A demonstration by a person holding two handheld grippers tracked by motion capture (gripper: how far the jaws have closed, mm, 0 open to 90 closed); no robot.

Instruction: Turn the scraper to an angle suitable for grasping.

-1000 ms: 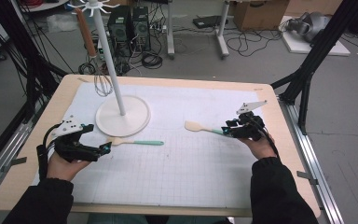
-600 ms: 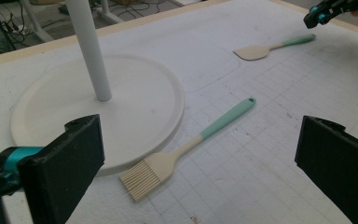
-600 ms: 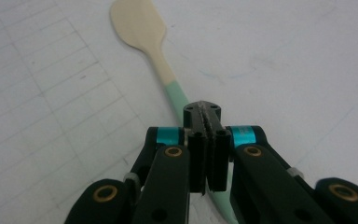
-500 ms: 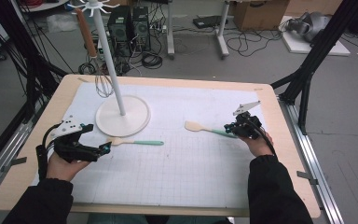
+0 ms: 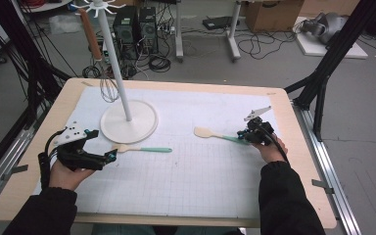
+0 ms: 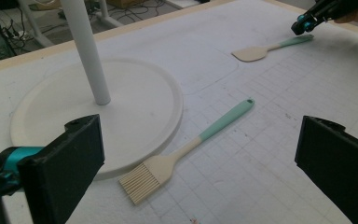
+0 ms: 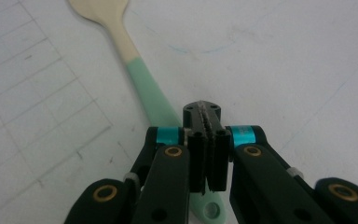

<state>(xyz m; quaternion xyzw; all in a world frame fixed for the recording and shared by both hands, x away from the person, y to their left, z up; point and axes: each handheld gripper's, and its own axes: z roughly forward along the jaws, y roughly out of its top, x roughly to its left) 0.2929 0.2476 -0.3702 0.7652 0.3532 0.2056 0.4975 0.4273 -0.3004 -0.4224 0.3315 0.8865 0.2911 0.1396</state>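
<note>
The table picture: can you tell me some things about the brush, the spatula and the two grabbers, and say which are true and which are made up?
1. The left gripper has its jaws wide apart. True.
2. The pastry brush stands up in a cup. False: it lies flat on the white mat, its bristles by the edge of the stand's round base.
3. The right gripper is open wide. False: its jaws are pressed together, just above the spatula's green handle.
4. A whisk hangs from the white stand. True.
5. The spatula and the brush touch each other. False: they lie apart, the spatula over by the right gripper.
</note>
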